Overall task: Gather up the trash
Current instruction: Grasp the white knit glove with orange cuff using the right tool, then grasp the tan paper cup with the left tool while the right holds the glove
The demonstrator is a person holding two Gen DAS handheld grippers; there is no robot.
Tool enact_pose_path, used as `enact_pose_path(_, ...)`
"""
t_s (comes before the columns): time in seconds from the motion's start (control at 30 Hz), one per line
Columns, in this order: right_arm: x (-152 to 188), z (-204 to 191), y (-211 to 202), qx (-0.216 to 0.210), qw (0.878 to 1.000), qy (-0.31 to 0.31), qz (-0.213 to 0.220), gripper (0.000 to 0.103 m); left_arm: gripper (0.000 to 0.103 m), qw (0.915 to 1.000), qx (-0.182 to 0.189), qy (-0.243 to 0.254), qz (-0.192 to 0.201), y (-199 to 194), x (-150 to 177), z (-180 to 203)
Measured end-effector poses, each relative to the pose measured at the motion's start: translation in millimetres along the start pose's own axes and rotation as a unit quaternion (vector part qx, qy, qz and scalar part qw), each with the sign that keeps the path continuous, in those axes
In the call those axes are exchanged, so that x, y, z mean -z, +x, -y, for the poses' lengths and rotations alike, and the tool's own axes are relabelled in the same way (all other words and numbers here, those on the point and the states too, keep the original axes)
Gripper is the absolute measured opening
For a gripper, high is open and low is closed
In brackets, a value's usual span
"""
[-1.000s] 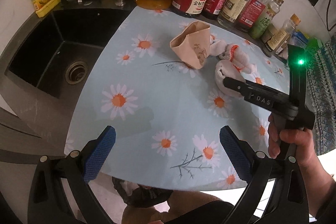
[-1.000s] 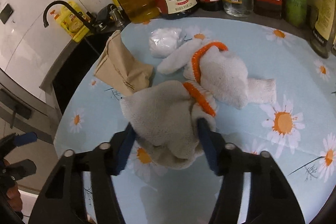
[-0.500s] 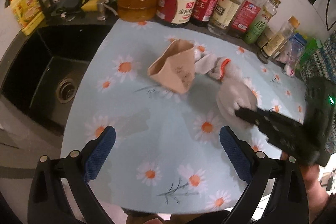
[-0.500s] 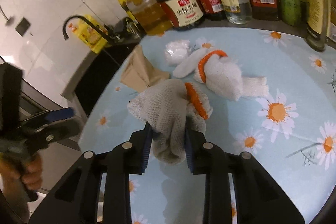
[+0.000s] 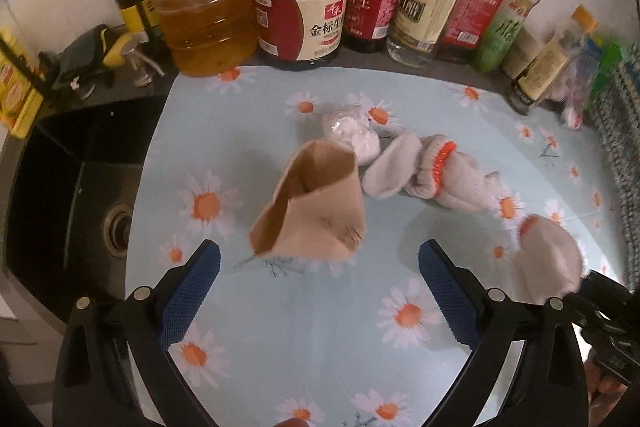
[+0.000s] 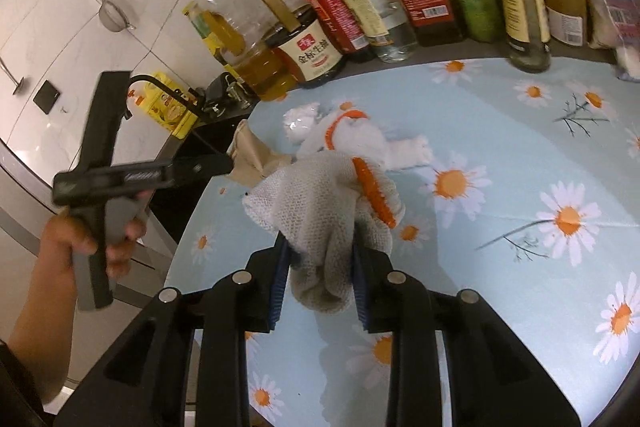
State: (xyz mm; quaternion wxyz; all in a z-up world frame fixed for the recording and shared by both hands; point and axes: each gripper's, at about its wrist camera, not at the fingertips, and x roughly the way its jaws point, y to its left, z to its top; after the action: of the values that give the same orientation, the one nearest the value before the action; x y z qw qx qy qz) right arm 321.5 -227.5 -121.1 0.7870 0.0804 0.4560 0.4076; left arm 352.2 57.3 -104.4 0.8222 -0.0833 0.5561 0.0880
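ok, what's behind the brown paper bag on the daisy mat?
Directly behind the brown paper bag sits a white crumpled wad, partly hidden by the bag's rim. Right of it lies a knit glove with an orange cuff. Farther back stand the bottles. The bag's interior bottom isn't visible.

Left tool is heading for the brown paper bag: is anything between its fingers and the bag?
Nothing visible. The left tool is open, with bare daisy tablecloth between it and the paper bag. The glove and white wad lie beyond the bag.
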Motion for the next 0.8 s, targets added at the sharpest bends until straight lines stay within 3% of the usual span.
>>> enact_pose_path(0.23,3.6,6.5,0.2,-0.002,1.000,0.012,-0.008,0.030,0.096,0.9995,-0.017,0.016,-0.021,22.9,-15.8,-2.7)
enact_pose_path(0.37,4.2,7.3,-1.0,-0.001,1.000,0.013,-0.010,0.030,0.096,0.9991,-0.002,0.029,-0.032,33.6,-18.1,2.3)
enact_pose_path(0.67,8.9,16.7,-4.9,0.013,0.999,0.032,-0.008,0.030,0.095,0.9968,-0.028,0.062,-0.043,48.1,-19.5,6.5)
enact_pose_path(0.8,11.2,17.5,-5.1,0.018,0.999,0.037,-0.008,0.030,0.076,0.9958,-0.029,0.077,-0.041,47.9,-23.2,11.4)
